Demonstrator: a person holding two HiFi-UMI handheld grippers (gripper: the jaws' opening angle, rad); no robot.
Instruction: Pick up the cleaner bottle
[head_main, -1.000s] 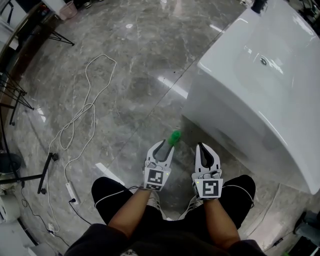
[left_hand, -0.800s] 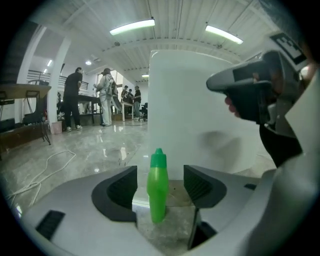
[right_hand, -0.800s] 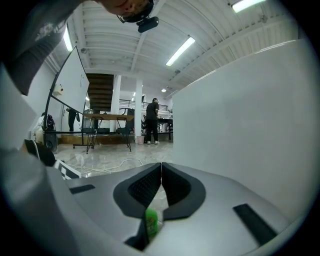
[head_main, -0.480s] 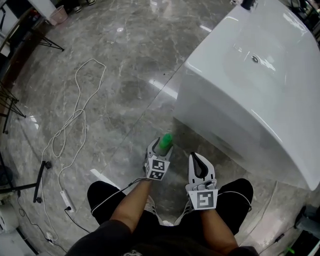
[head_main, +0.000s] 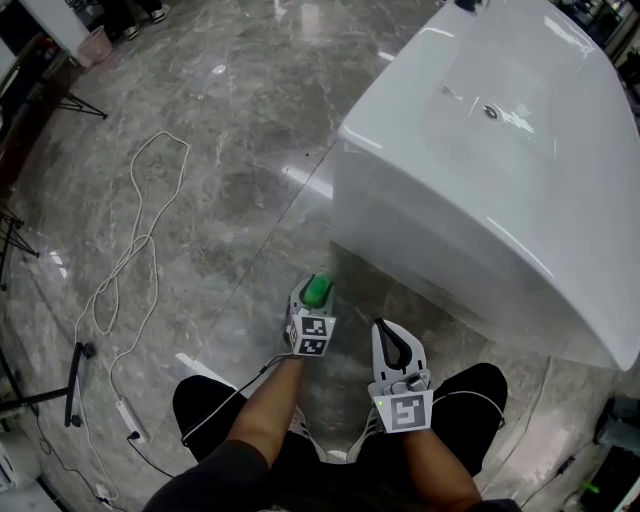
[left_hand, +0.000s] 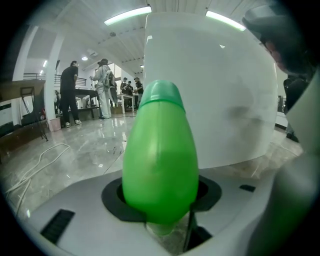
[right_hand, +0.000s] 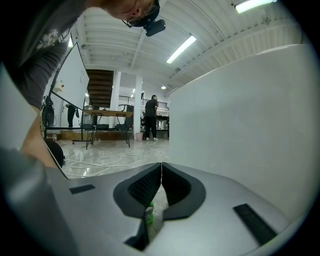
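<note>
My left gripper (head_main: 316, 297) sits low of centre in the head view. Its jaws are closing on the bottle (left_hand: 160, 155), and the black pads lie against both of its sides. From above only the bottle's green top shows between the jaw tips; the gripper covers the rest. In the left gripper view the bottle fills the middle of the frame, upright, with its cap at the top. Its foot is lost behind the jaws, where a pale patch is too blurred to read. The bottle's belly hides the inner faces of the pads.

My right gripper (right_hand: 161, 172) is closed, and its pads meet in a thin line. Through the slot below them a speck of green and white shows, too small to name. In the head view it lies just right of the left gripper, apart from the bottle.

The white tub (head_main: 480, 200) fills the upper right and is cut off by the right edge. In both gripper views its wall blocks what lies behind it. A cable (head_main: 140, 230) loops over the floor (head_main: 230, 150) at left and runs out of frame at the bottom. The people (left_hand: 67, 92) at the far left of the left gripper view are small and blurred.
</note>
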